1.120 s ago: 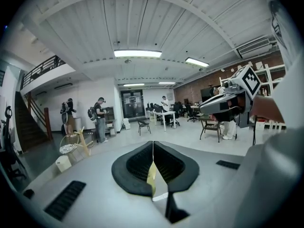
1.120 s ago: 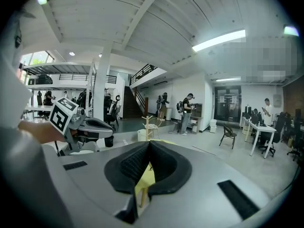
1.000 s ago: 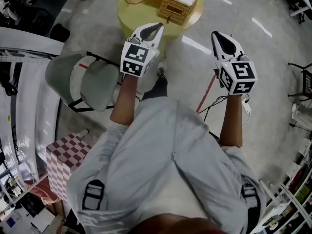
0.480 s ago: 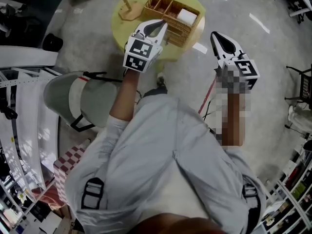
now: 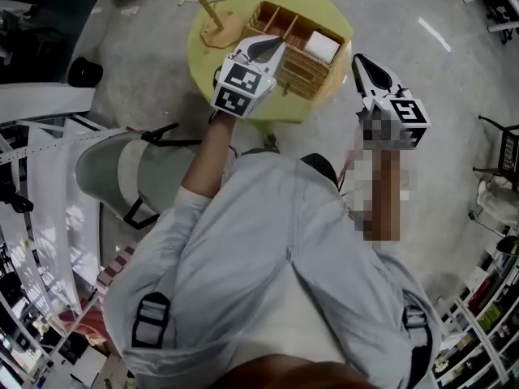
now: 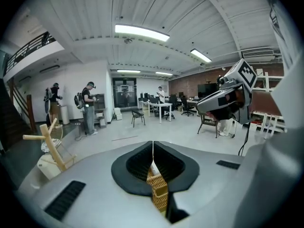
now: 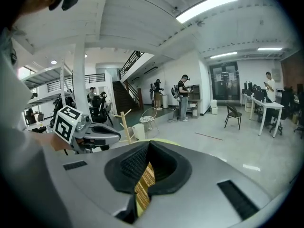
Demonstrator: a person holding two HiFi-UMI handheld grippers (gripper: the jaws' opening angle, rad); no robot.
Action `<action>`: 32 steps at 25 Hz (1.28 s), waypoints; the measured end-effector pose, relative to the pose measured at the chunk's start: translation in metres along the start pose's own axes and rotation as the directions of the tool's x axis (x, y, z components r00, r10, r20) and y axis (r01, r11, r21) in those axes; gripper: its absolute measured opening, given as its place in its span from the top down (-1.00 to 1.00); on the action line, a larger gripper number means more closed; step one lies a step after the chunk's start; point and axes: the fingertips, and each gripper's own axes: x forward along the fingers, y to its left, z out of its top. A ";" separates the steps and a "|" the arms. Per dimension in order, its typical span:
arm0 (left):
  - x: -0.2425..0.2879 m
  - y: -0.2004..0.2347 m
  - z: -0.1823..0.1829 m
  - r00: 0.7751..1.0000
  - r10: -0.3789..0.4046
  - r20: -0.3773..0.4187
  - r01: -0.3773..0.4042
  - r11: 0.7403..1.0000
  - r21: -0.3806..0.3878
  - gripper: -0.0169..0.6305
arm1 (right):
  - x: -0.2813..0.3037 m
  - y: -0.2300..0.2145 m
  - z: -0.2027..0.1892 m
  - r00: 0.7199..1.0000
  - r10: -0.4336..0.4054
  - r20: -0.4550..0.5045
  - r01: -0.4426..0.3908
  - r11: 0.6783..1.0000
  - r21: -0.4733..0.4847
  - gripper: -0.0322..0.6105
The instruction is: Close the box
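An open wicker box [image 5: 298, 40] with several compartments stands on a round yellow table [image 5: 211, 55]; a white item [image 5: 322, 47] lies in its right compartment. My left gripper [image 5: 271, 44] hovers over the box's near left edge, jaws shut and empty. To the right of the box, off the table's edge, my right gripper [image 5: 359, 61] is also shut with nothing in it. In the left gripper view the pads [image 6: 152, 148] meet, and wicker [image 6: 159, 194] shows below them. The right gripper view shows shut pads [image 7: 148, 148] over wicker [image 7: 142, 184].
A small wooden stand [image 5: 209, 14] sits on the table's left side. A grey chair [image 5: 122, 177] is on the floor at the left, and a cable [image 5: 345, 164] runs beside my right leg. Shelves [image 5: 486, 306] line the lower right. People stand far off [image 6: 88, 108].
I have stepped toward the table, so the table and box sit lower and nearer in the head view. Both grippers stayed shut; the left one now reaches over the box.
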 end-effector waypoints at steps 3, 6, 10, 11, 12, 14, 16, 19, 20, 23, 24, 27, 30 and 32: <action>0.013 0.012 -0.011 0.999 0.001 -0.035 -0.002 1.000 -0.014 0.85 | 0.019 -0.006 0.001 1.000 -0.002 0.000 0.002 0.999 -0.038 0.83; 0.027 0.015 -0.027 0.996 0.000 -0.094 -0.003 0.999 -0.032 0.85 | 0.035 -0.024 -0.007 1.000 -0.018 -0.024 0.016 0.998 -0.064 0.83; 0.047 0.012 -0.057 0.984 -0.011 -0.180 -0.005 0.996 -0.088 0.85 | 0.057 -0.044 -0.026 0.996 0.008 -0.085 -0.014 0.998 -0.067 0.83; 0.050 0.010 -0.066 0.978 -0.013 -0.206 -0.008 0.995 -0.101 0.85 | 0.062 -0.047 -0.030 0.995 0.026 -0.098 -0.032 0.998 -0.061 0.83; 0.052 0.007 -0.077 0.972 -0.015 -0.236 -0.012 0.994 -0.110 0.80 | 0.067 -0.048 -0.036 0.993 0.046 -0.111 -0.052 0.997 -0.053 0.83; 0.056 0.003 -0.099 0.954 -0.012 -0.298 -0.025 0.992 -0.121 0.52 | 0.077 -0.050 -0.047 0.986 0.087 -0.139 -0.093 0.995 -0.042 0.83; 0.058 -0.004 -0.121 0.937 0.000 -0.349 -0.053 0.988 -0.142 0.54 | 0.083 -0.050 -0.059 0.977 0.129 -0.170 -0.137 0.990 -0.034 0.83; 0.062 -0.018 -0.154 0.913 -0.010 -0.408 -0.079 0.977 -0.200 0.54 | 0.087 -0.053 -0.076 0.963 0.171 -0.209 -0.180 0.983 -0.025 0.83; 0.064 -0.023 -0.164 0.905 -0.019 -0.425 -0.081 0.973 -0.215 0.54 | 0.088 -0.054 -0.080 0.959 0.179 -0.218 -0.188 0.982 -0.022 0.83; 0.069 -0.032 -0.191 0.883 -0.037 -0.467 -0.092 0.964 -0.250 0.53 | 0.093 -0.058 -0.090 0.949 0.200 -0.244 -0.209 0.978 -0.012 0.83; 0.071 -0.035 -0.199 0.877 -0.041 -0.479 -0.098 0.960 -0.262 0.53 | 0.094 -0.061 -0.094 0.945 0.206 -0.253 -0.215 0.976 -0.010 0.83; 0.076 -0.043 -0.224 0.861 -0.053 -0.505 -0.121 0.944 -0.306 0.53 | 0.096 -0.068 -0.106 0.936 0.217 -0.278 -0.228 0.974 -0.010 0.82; 0.081 -0.052 -0.245 0.854 -0.077 -0.514 -0.131 0.925 -0.356 0.54 | 0.097 -0.073 -0.115 0.929 0.222 -0.296 -0.234 0.972 -0.007 0.83; 0.086 -0.057 -0.254 0.853 -0.093 -0.514 -0.131 0.915 -0.382 0.55 | 0.097 -0.077 -0.118 0.926 0.224 -0.305 -0.239 0.971 -0.010 0.83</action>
